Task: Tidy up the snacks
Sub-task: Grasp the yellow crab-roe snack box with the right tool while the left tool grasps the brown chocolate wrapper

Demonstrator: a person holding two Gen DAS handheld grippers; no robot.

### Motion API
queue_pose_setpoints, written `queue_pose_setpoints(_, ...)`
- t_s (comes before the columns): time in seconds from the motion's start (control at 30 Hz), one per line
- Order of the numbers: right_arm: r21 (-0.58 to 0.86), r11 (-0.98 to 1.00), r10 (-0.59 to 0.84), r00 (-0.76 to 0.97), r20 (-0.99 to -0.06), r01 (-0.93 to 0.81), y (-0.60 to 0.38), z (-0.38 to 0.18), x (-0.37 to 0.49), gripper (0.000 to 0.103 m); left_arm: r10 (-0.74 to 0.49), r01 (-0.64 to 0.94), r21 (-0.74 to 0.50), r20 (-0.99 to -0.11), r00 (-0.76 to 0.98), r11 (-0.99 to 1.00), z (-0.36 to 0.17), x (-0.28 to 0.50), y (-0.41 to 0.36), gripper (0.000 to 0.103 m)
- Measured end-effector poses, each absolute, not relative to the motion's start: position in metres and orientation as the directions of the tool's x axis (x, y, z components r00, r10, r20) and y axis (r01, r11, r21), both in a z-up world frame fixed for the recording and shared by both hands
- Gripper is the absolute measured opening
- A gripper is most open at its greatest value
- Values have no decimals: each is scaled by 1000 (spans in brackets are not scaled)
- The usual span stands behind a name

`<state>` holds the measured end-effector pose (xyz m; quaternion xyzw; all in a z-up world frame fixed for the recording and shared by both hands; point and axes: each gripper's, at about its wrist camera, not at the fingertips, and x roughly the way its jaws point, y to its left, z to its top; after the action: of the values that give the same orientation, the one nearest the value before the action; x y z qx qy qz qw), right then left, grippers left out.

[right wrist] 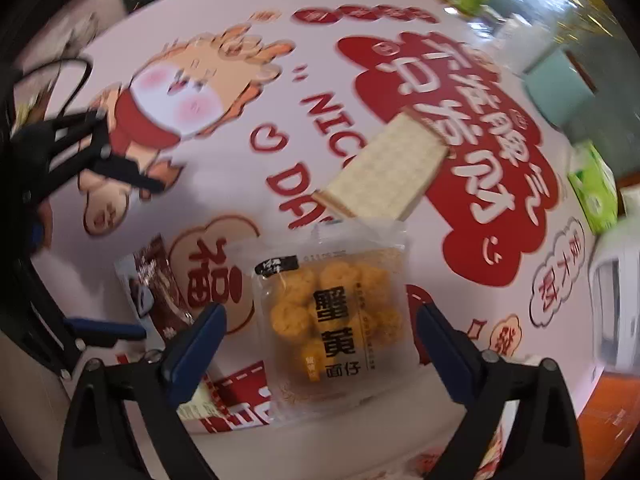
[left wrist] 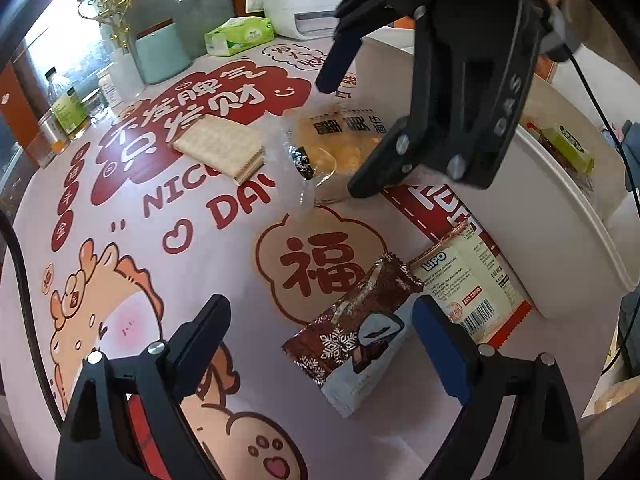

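My left gripper [left wrist: 320, 312] is open low over the printed tablecloth, and a brown snowflake-print snack pack [left wrist: 352, 332] lies between its fingers, near the right one. A cream Lipo pack [left wrist: 472, 280] lies just right of it, against a white bin [left wrist: 560, 216]. My right gripper [right wrist: 320, 312] points down, open, on either side of a clear pack of yellow puffs [right wrist: 332, 320]; the pads stand apart from the pack. From the left wrist the right gripper [left wrist: 346, 134] hangs over that yellow puff pack [left wrist: 332, 140]. A wafer pack [right wrist: 388, 168] lies beyond it.
The white bin holds a green pack [left wrist: 572, 148] and other wrappers. At the far table edge stand a green tissue pack [left wrist: 238, 34], a teal container [left wrist: 162, 52], bottles [left wrist: 68, 108] and a white appliance [left wrist: 296, 0]. A black cable [left wrist: 24, 280] runs at the left.
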<state>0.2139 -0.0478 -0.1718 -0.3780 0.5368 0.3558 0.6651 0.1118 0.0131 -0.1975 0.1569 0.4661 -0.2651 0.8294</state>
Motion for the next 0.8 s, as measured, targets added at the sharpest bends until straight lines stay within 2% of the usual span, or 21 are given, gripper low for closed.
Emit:
queue_pose_setpoints(0.13, -171, 395, -30, 173, -984, -903, -39, -192, 218, 97, -326, 612, -19, -859, 394, 791, -199, 117, 13, 89)
queue_pose_setpoints(0.27, -168, 410, -99, 140, -985, -896, -37, -210, 230, 96, -356, 657, -49, -869, 343, 752, -198, 118, 13, 89)
queue_pose_setpoints(0.33, -168, 412, -102, 138, -985, -896, -36, -214, 230, 85, -362, 677, -46, -871, 333, 734, -198, 116, 13, 89)
queue_pose_setpoints(0.43, -168, 418, -75, 150, -986, -893, -34, -211, 229, 79, -348, 693, -26, -878, 328, 721, -201, 115, 11, 87)
queue_pose_setpoints(0.47, -173, 418, -71, 158, -985, -892, -34, -211, 228, 77, -341, 695, -21, -882, 325, 719, -203, 115, 9, 84)
queue_pose_setpoints(0.53, -176, 426, -54, 169, -984, -888, -34, -208, 227, 74, -317, 706, -21, -902, 292, 708, -211, 116, 5, 68)
queue_pose_setpoints(0.57, -169, 441, -42, 168, -985, -882, -34, -206, 227, 71, -313, 710, -4, -899, 306, 704, -211, 115, 4, 66)
queue_pose_setpoints(0.63, -146, 478, -11, 161, -987, -866, -36, -199, 228, 69, -322, 718, -11, -898, 298, 696, -210, 113, 1, 46)
queue_pose_setpoints(0.67, -138, 498, 12, 166, -986, -856, -37, -195, 229, 69, -321, 715, -5, -896, 306, 699, -208, 113, 1, 40)
queue_pose_setpoints(0.7, -131, 516, 31, 172, -985, -847, -39, -191, 229, 69, -320, 710, -7, -896, 308, 704, -207, 113, 1, 36)
queue_pose_setpoints(0.8, -100, 577, 103, 193, -976, -811, -47, -175, 225, 68, -319, 671, -36, -898, 304, 740, -205, 116, 6, 34)
